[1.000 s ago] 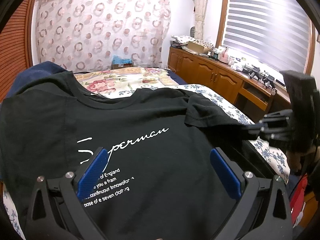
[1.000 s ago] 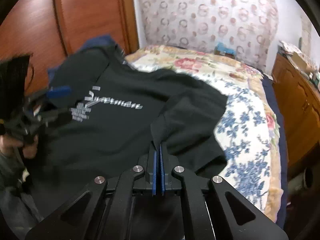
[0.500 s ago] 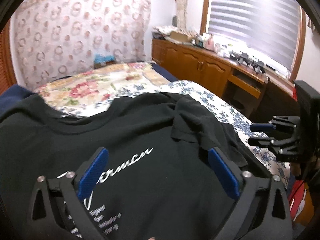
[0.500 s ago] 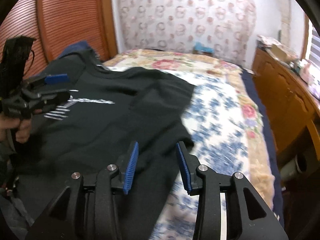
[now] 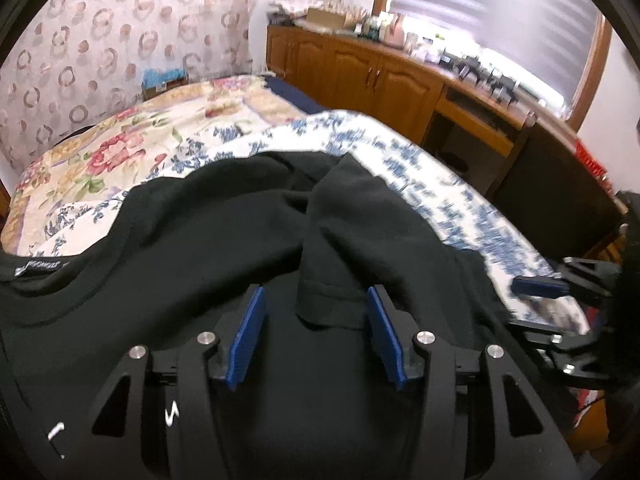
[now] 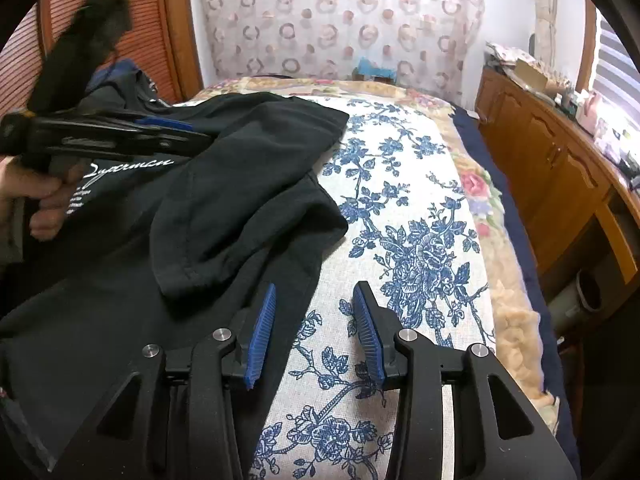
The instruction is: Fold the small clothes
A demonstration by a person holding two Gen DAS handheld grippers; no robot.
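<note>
Left claw (image 5: 316, 334): jaws closing, pads not yet pressed on cloth; the folded-over sleeve (image 5: 340, 248) is seen between and just ahead of them.
Right claw (image 6: 314, 330): released, nothing gripped; the shirt's edge lies at its left pad, bare bedspread (image 6: 404, 208) under the rest.
Black T-shirt (image 6: 120, 300): spread on the bed, ahead and left of the right claw.
Risk: several layers may be pinched with the sleeve hem, so the body would be dragged and the fold bunched.
Writing: cursive white chest print (image 6: 130, 166), apparently "Superman"; smaller lines beneath unreadable; neck label (image 5: 40, 268) too blurred.
</note>
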